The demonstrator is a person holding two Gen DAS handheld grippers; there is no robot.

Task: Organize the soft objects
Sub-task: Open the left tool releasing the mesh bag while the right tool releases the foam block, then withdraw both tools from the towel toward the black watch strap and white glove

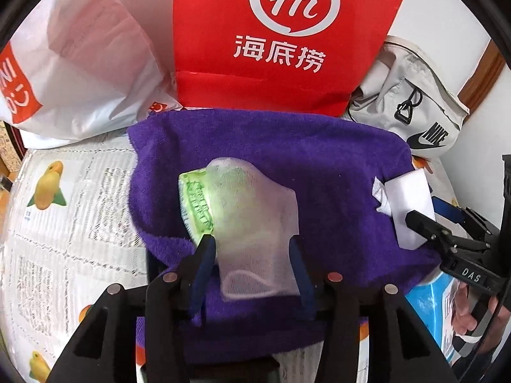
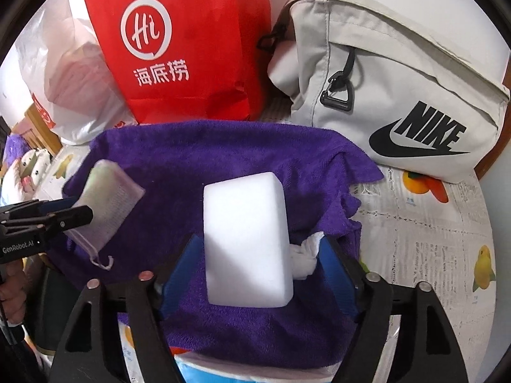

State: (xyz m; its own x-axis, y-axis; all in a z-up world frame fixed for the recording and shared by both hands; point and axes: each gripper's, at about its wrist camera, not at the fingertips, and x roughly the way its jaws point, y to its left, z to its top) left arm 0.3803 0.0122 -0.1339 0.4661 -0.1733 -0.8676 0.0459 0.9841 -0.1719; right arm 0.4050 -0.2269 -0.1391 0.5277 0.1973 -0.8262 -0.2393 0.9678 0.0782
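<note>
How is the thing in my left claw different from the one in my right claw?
The mesh pouch in the left claw is see-through netting with green soap inside and a drawstring; the sponge in the right claw is a plain solid white block. The pouch looks limp, the sponge keeps square edges. Both are over the purple towel.

Newsprint-covered table (image 2: pixel 424 223), purple towel (image 2: pixel 223 156), bags.

Bright even light, soft shadows, white sponge (image 2: pixel 247 239) overexposed, strong fisheye warp, dark vignette corners
</note>
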